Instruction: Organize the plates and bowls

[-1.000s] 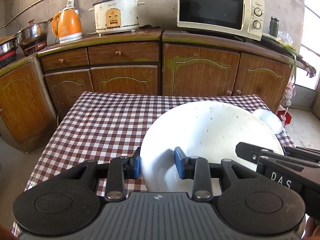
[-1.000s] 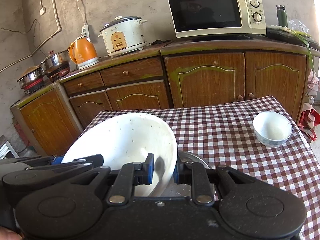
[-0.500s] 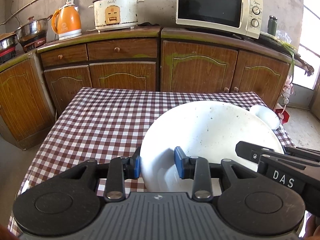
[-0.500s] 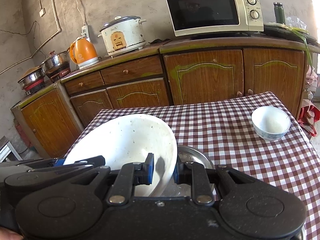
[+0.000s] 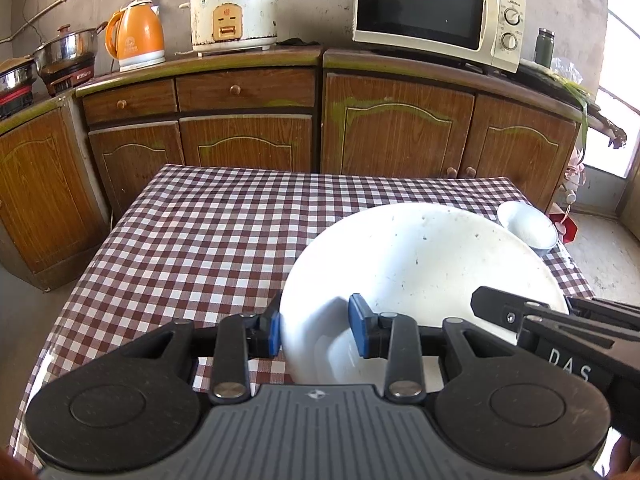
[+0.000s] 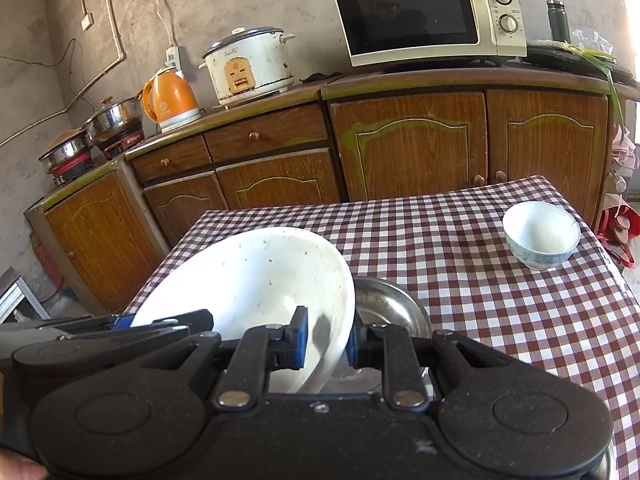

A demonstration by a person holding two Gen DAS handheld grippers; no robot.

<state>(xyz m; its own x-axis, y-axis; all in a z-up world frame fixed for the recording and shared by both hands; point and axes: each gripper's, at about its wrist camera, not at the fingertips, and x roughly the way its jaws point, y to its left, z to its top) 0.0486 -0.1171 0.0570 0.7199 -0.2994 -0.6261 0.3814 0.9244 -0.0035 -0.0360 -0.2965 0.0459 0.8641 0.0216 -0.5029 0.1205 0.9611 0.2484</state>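
Observation:
A large white bowl (image 5: 424, 264) hangs tilted over the checked table (image 5: 208, 232), held by both grippers. My left gripper (image 5: 316, 330) is shut on the bowl's left rim, one blue pad outside and one inside. My right gripper (image 6: 326, 340) is shut on the right rim of the same bowl (image 6: 256, 276). A steel plate (image 6: 388, 300) lies on the table just beyond and below that rim. A small white bowl (image 6: 540, 236) stands apart near the table's far right edge, and the left wrist view shows this small bowl (image 5: 528, 226) behind the big one.
Wooden cupboards (image 5: 248, 136) line the wall beyond the table, carrying a microwave (image 5: 436, 24), a rice cooker (image 5: 234, 16), an orange kettle (image 5: 136, 40) and steel pots (image 5: 66, 52). The checked cloth (image 6: 480, 280) drops off at the right edge, with floor beyond.
Both grips on the large white bowl hold as before. The views have drifted only slightly, and the bowl keeps the same tilt between the grippers.

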